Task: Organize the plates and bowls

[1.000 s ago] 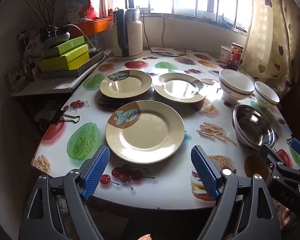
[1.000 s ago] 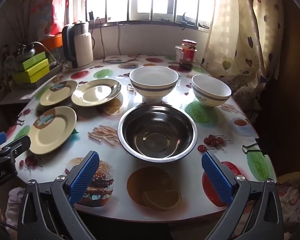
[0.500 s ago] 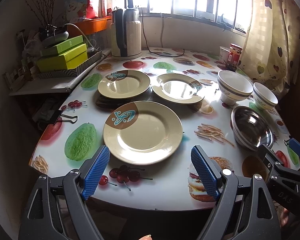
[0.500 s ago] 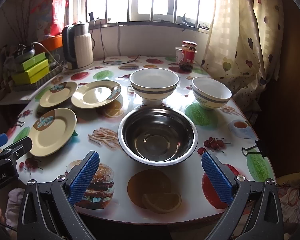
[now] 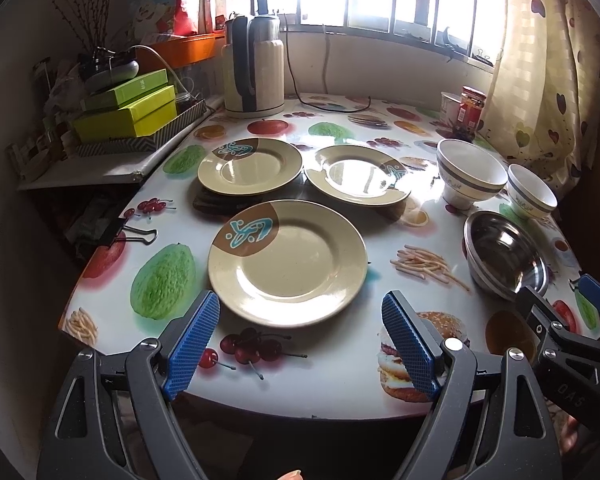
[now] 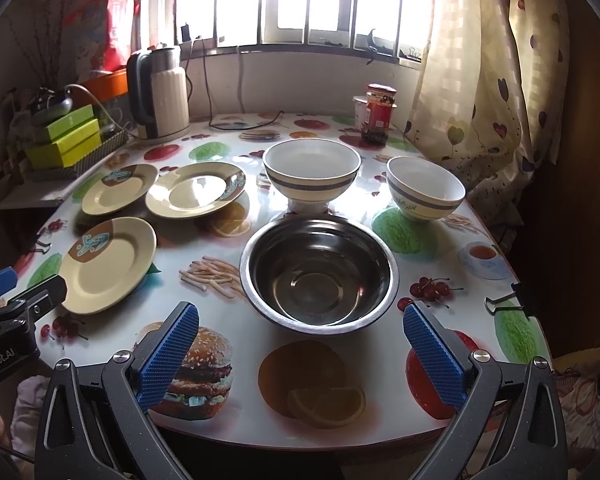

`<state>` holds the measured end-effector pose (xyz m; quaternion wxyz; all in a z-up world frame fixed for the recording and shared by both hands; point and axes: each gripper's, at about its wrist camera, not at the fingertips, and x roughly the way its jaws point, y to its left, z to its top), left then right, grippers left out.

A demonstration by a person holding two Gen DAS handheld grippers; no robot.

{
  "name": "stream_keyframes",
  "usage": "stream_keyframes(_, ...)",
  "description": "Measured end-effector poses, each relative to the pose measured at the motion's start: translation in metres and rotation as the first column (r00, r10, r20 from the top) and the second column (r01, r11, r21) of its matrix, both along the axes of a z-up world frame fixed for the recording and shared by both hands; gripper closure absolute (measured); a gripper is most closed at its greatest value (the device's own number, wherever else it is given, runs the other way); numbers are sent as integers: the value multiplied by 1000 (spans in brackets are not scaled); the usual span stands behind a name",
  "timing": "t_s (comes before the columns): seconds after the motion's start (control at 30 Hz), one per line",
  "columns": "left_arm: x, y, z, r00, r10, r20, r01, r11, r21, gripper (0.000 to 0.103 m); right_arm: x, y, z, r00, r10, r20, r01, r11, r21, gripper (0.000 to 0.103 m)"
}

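Three cream plates with brown-and-teal marks lie on the table: a near one (image 5: pixel 287 262), a far left one (image 5: pixel 250 166) and a far right one (image 5: pixel 358 174). A steel bowl (image 6: pixel 319 274) sits in front of a large white bowl (image 6: pixel 311 174) and a smaller white bowl (image 6: pixel 425 189). My left gripper (image 5: pixel 300 342) is open and empty, just short of the near plate. My right gripper (image 6: pixel 300 354) is open and empty, just short of the steel bowl.
The round table (image 6: pixel 260 344) has a fruit-and-food print cover. A kettle (image 5: pixel 254 70) with a cord, a red-lidded jar (image 6: pixel 379 114) and a white cup stand at the back. Green boxes (image 5: pixel 126 110) sit on a shelf at left. Binder clips grip the table edge (image 5: pixel 124 234).
Both grippers have drawn back a little and slightly up from the table. The dishes have not moved. Both stay open.
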<state>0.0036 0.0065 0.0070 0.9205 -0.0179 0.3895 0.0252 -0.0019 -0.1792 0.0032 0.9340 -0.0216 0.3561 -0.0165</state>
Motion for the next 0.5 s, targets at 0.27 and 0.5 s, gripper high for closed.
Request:
stream_keyframes(0.27,1,0,-2,1000,4,-7,-4,1000,3,19,1,2,-1,1000,-1,-3,1,1000,-3,0)
stream_keyframes(0.5,1,1,-3,1000,5,-10,-5,1000,3,19,1,1,-2,1000,-1,-4,1,1000,-3,0)
